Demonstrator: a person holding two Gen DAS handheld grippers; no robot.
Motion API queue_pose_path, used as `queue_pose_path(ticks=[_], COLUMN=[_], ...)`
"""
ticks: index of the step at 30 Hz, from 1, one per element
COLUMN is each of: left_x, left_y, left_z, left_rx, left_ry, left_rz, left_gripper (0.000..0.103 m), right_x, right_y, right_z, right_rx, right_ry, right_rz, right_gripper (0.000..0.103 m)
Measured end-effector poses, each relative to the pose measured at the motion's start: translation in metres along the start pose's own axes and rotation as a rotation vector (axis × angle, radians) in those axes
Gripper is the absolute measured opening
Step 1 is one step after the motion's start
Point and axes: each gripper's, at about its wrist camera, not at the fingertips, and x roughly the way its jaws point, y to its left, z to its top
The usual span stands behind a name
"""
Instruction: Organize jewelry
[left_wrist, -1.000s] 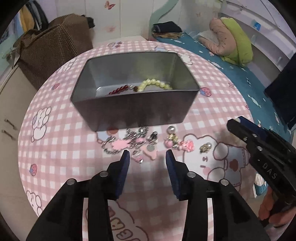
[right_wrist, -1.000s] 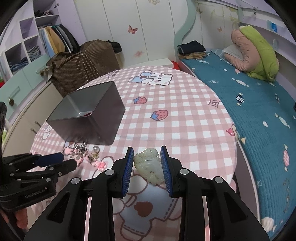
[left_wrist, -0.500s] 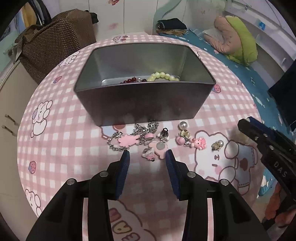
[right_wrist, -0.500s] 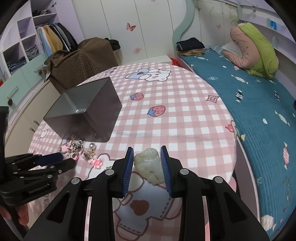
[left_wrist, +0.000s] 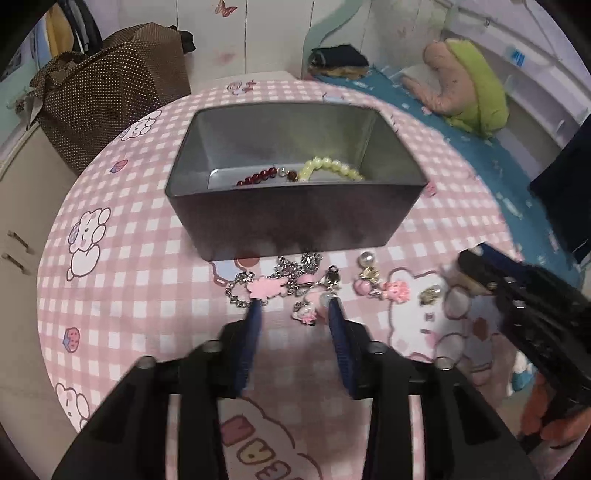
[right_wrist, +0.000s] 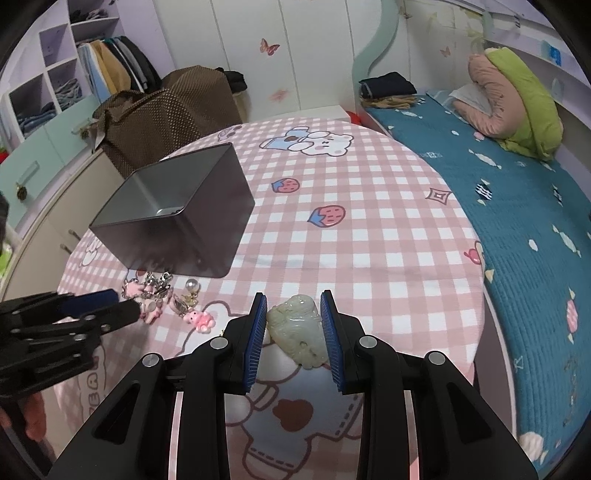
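A grey metal box (left_wrist: 291, 218) (right_wrist: 177, 218) stands on the pink checked table and holds a red bead bracelet (left_wrist: 258, 179) and a pale yellow bead bracelet (left_wrist: 328, 168). In front of it lie a silver chain with pink charms (left_wrist: 269, 288), a pearl earring (left_wrist: 366, 262), a pink bear charm (left_wrist: 396, 291) and a gold piece (left_wrist: 428, 295). My left gripper (left_wrist: 293, 312) is open, its tips at the chain's pink charms. My right gripper (right_wrist: 293, 314) is open around a pale green jade pendant (right_wrist: 297, 328) lying on the table.
A brown dotted bag (left_wrist: 107, 85) sits on a cabinet beyond the table's far left edge. A bed with a teal cover (right_wrist: 517, 206) and a green and pink pillow (right_wrist: 517, 107) runs along the right side.
My left gripper has moved forward and down to the chain, its tips now at the pink charms. The right gripper stays around the jade pendant, slightly wider.
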Motion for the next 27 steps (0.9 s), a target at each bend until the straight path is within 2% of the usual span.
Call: queue_pose_path(ticks=[9,11,27], left_x=[0.012,0.012,-0.001], left_y=[-0.011,-0.012,-0.003], left_z=[0.002,0.002,-0.001], left_rx=[0.046,0.052,0.032], left_ry=[-0.01,-0.014,-0.044], left_rz=[0.044,0.037,0.014], left_gripper=[0.024,0.012,0.013], right_x=[0.003,0.005,-0.001], right_y=[0.002,0.003,0.018], right_z=[0.001,0.0,0.003], right_rx=[-0.005,-0.007,-0.036], right_ry=[0.011,0.015,0.008], right_rz=[-0.003,0.0,0.004], right_gripper=[0.03,0.03,0.03])
